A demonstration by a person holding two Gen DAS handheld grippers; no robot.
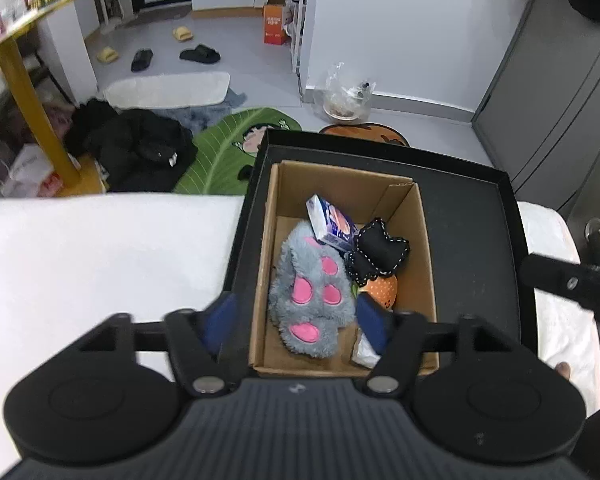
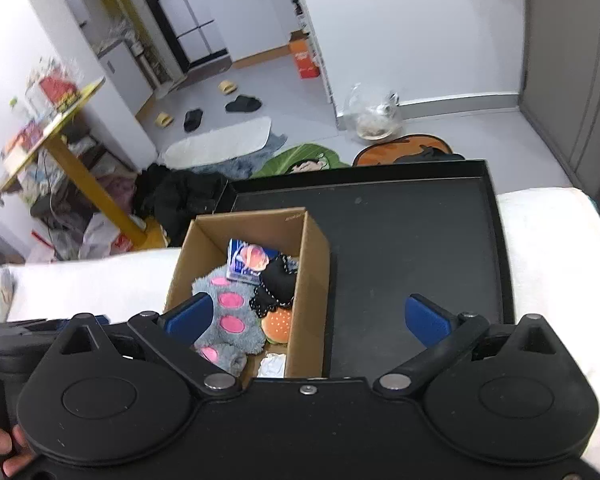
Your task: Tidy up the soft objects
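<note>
Both grippers, left (image 1: 296, 320) and right (image 2: 308, 316), are hanging open and empty while I'm viewing the grey plush paw (image 1: 308, 292), pink-padded, lying in the cardboard box (image 1: 424, 240).

I am looking into a lived-in home, a small flat by the look of it. On the grey floor lie black slide sandals (image 1: 200, 54) and yellow slippers (image 1: 183, 33), a white oblong bath mat (image 1: 168, 90), a green leaf-shaped rug with a cartoon figure (image 1: 236, 148) and a heap of black clothing (image 1: 136, 148). A yellow-legged round table (image 1: 32, 92) is crowded with packets. An orange cardboard carton (image 1: 275, 24) stands by a white shelf. The near surface looks like a white-sheeted bed (image 1: 100, 248).
</note>
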